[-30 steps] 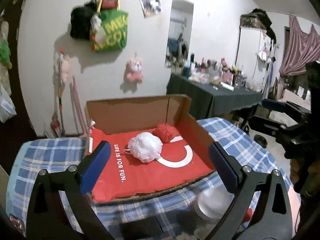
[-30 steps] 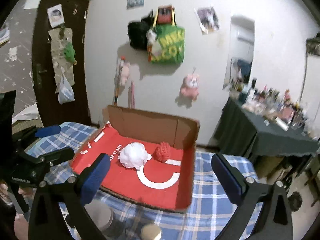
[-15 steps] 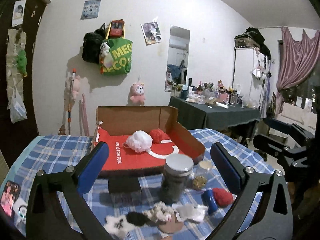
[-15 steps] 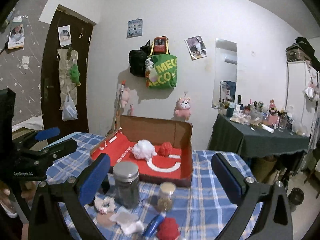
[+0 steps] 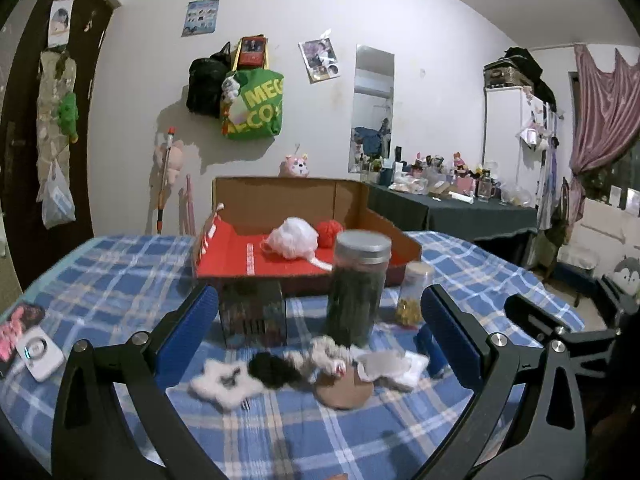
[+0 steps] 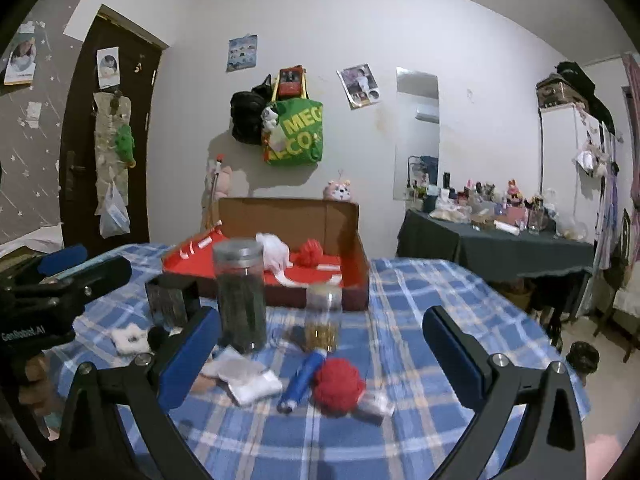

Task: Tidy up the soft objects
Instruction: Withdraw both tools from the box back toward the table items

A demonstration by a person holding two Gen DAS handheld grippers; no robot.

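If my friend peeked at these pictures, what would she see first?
Probably the cardboard box with its bright red inside, at the back of the blue checked table; a fluffy white puff and a red puff sit in it. Next, the tall dark jar in front, and another red puff near the right tongs.

The left gripper (image 5: 320,334) was wide open above the blue checked cloth (image 5: 120,280). Near it lay a white fluffy star (image 5: 224,384) and a black puff (image 5: 272,368). Far off, a red box (image 5: 288,264) held a white puff (image 5: 294,237) and a red ball (image 5: 330,233).
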